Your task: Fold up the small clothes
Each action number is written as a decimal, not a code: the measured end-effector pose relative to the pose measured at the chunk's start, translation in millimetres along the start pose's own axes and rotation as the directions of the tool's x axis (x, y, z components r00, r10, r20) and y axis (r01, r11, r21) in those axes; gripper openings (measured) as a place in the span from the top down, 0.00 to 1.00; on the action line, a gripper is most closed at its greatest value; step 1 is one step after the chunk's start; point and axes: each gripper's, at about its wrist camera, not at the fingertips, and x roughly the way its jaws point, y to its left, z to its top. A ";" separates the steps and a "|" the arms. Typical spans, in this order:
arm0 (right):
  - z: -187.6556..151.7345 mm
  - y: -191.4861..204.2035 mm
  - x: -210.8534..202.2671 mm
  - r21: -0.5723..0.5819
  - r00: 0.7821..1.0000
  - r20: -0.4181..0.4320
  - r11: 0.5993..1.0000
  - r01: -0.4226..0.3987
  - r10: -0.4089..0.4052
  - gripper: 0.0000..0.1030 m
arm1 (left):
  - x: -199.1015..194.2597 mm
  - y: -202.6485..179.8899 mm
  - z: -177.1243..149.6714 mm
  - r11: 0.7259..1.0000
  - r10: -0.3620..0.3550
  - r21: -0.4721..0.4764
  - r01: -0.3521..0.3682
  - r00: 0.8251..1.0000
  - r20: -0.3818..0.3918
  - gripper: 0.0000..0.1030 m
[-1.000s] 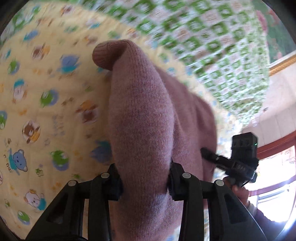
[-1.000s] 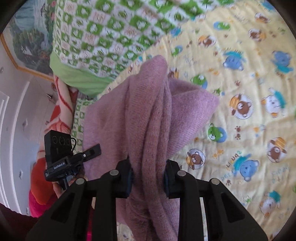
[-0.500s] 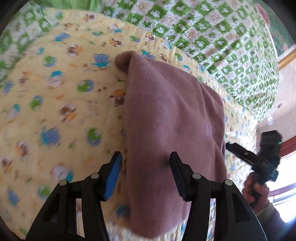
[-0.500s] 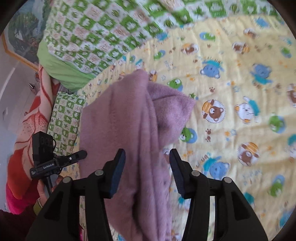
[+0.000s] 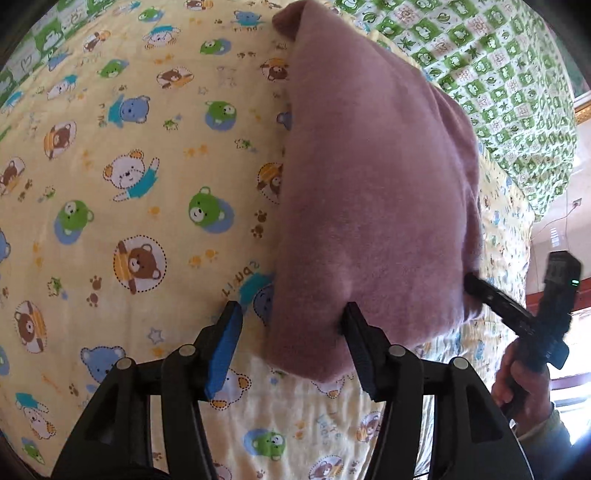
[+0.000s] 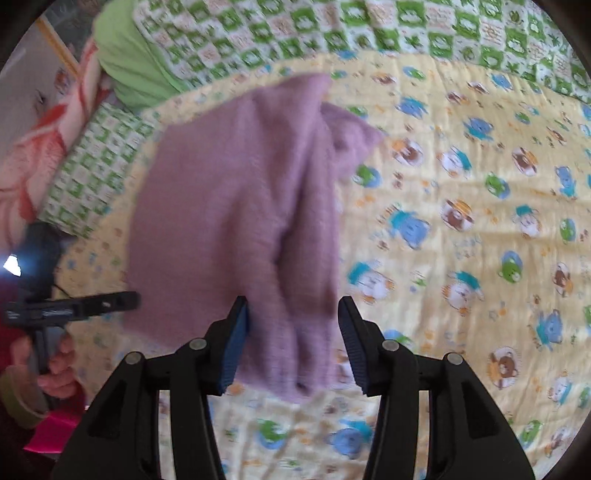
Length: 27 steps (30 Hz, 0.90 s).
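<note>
**Fold laid down, both grippers released**

The mauve knit garment (image 5: pixel 373 192) lay folded on the bear-print yellow quilt (image 5: pixel 122 192). The left gripper (image 5: pixel 291 347) and right gripper (image 6: pixel 291 343) both stood spread wide, grasping nothing. The step appeared to be release after a fold; the next move would likely require regrasping an edge. Only the right wrist view showed the bunched ridge (image 6: pixel 310 229); the left showed a smooth face.

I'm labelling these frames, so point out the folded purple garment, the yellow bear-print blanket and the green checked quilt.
purple garment (image 5: pixel 373 192), left wrist view, middle of its top folded layer.
yellow bear-print blanket (image 5: pixel 147 177), left wrist view, bare patch left of the garment.
green checked quilt (image 6: pixel 332 33), right wrist view, its upper patterned face.
</note>
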 end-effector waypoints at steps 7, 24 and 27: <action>-6.4 -19.5 11.5 0.029 1.000 -0.003 0.999 0.017 -0.017 0.52 | 0.2 -13.7 -3.8 0.998 0.037 0.047 -0.037 0.999 -0.006 0.42; 13.8 24.8 -51.7 -0.042 0.975 0.171 0.990 -0.134 0.139 0.52 | -53.6 -22.8 3.4 0.999 0.022 0.030 -0.026 0.991 0.131 0.42; 33.8 37.5 -43.6 -0.042 0.963 0.183 0.981 -0.191 0.196 0.53 | -63.3 -34.6 26.7 0.999 -0.010 0.042 0.002 0.984 0.180 0.42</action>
